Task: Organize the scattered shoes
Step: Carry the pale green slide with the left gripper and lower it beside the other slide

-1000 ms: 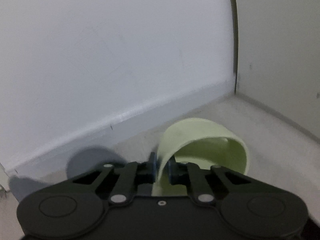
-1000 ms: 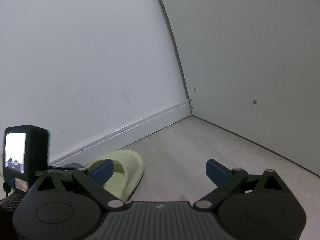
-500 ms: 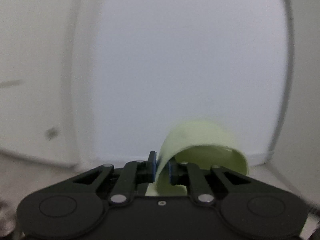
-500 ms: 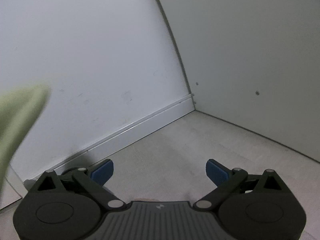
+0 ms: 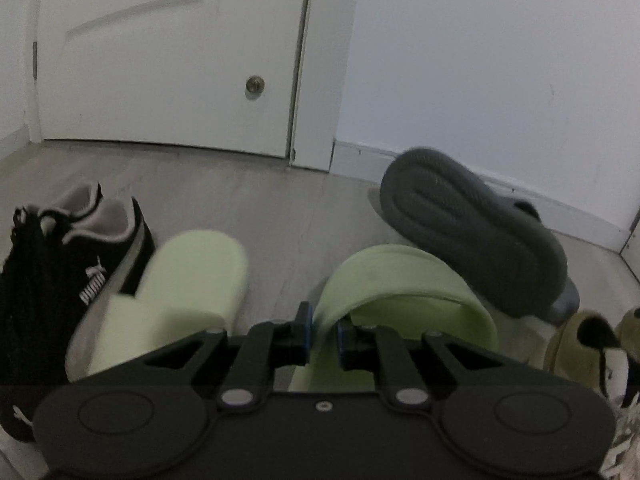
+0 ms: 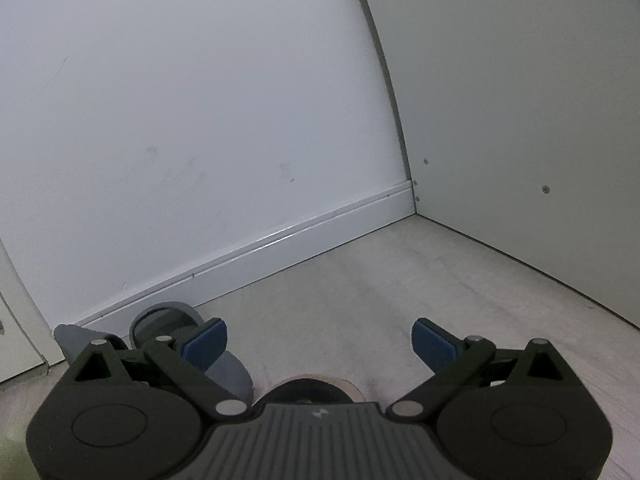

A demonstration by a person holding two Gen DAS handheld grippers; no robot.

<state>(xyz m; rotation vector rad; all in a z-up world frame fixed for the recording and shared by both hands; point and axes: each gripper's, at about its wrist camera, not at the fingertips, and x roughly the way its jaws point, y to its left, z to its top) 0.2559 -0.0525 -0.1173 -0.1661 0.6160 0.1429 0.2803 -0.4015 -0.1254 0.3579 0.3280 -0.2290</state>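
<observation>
Left gripper (image 5: 322, 330) is clamped on the strap of a pale green slipper (image 5: 394, 280), the strap pinched thin between its pads, and the slipper hangs in front of the camera above the floor (image 5: 280, 208). Its mate, a second green slipper (image 5: 180, 280), lies just to the left, leaning against a black sneaker (image 5: 64, 264). My reading is that the held slipper should go down beside that mate, toes the same way, so lower it flat and level before letting go; a strap grip lets the sole swing, so a slow descent helps. Beyond, a grey slipper (image 5: 476, 228) lies sole-up near the baseboard, close enough to be bumped. A tan shoe (image 5: 576, 340) sits at the right edge.

Right gripper (image 6: 318, 340) is spread wide and empty, over bare floor by the wall corner.
</observation>
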